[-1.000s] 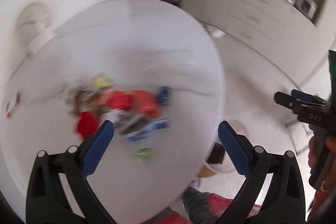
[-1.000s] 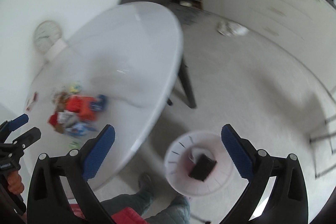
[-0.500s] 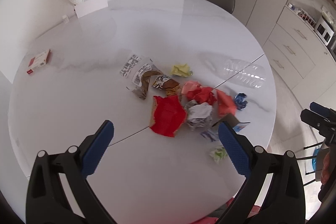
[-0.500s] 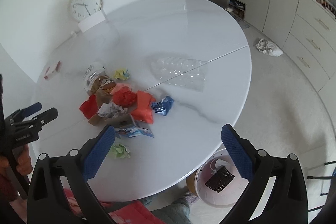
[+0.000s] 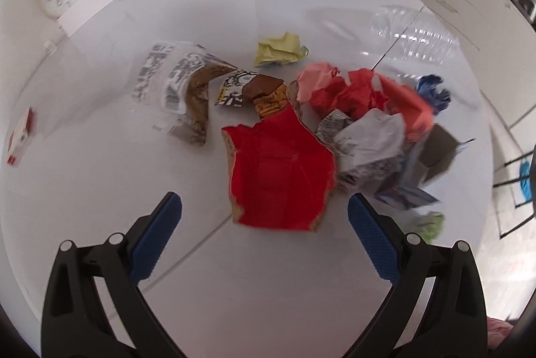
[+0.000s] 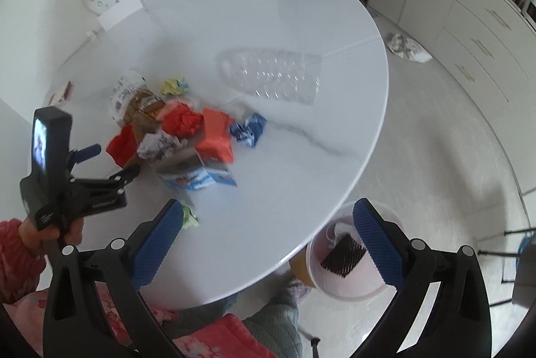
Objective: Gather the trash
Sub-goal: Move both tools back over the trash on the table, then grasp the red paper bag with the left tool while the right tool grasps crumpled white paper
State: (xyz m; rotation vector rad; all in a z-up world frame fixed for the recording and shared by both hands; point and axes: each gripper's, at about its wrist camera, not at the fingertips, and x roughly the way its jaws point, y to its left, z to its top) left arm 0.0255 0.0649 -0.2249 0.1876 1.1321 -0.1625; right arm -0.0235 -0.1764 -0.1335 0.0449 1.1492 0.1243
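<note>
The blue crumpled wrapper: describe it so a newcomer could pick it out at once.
On the round white table, find the trash heap beside the flattened clear plastic bottle. The blue crumpled wrapper lies at the heap's edge nearest that bottle, next to orange-red paper. It is the only dark blue ball.

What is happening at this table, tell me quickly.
A person is clearing trash from a white round table. Both handheld grippers are open and empty. The left gripper hovers just short of a torn red wrapper at the near edge of the litter pile. The right gripper hangs above the table edge, with a pink bin on the floor beneath.
</note>
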